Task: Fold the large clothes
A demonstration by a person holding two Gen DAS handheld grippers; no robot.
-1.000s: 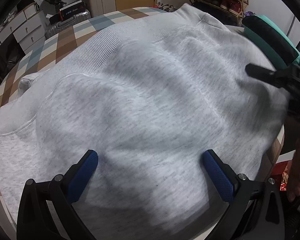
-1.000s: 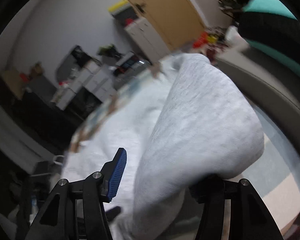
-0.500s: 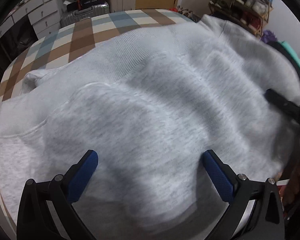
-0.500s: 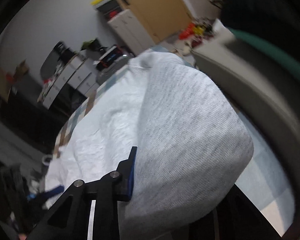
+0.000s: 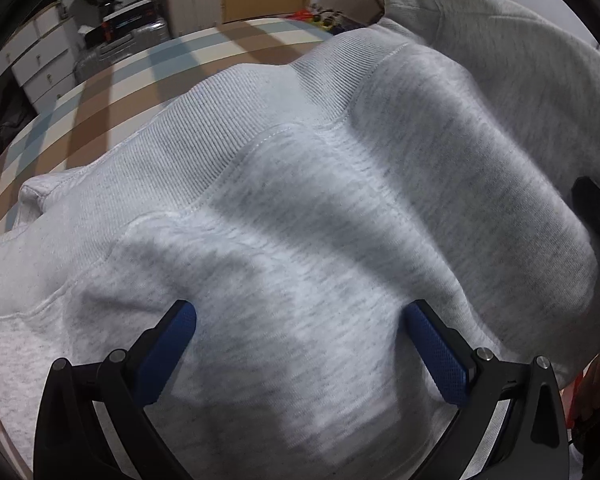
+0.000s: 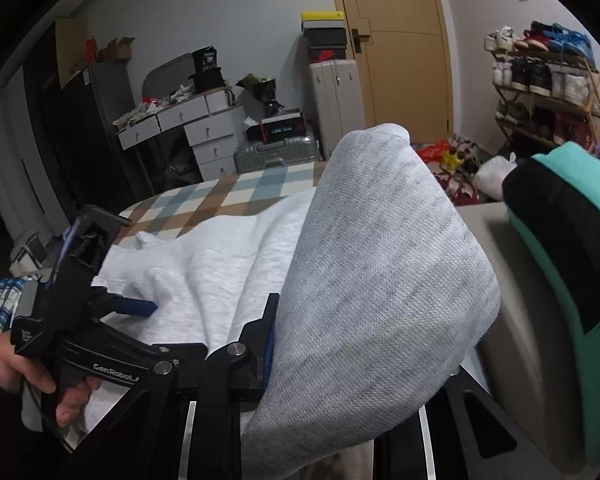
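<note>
Cluttered bedroom walls framed the scene: a tan wooden door, a white chest of drawers, a silver hard-shell suitcase and a wooden shoe rack stood well beyond both tongs. Nearer, a desk covered in a brown, blue and cream checked cloth carried the large light-grey knitted sweatshirt, which lay spread and rumpled over most of that surface.

The left tongs hung tilted down over the garment with their blue-padded fingers spread wide, grey fabric lying under and between them without being pinched. The sweatshirt's ribbed band ran across ahead of these tongs, with bare checked cloth beyond it.

The right tongs had just been closing, and their jaws were pressed onto a thick fold of the sweatshirt; only the left blue pad showed, the other being buried under the cloth. That gripped fold rose in a rounded hump ahead of the right tongs. To their left, the person's hand gripped the handle of the left tongs. To their right stood a teal and black cushioned chair back.
</note>
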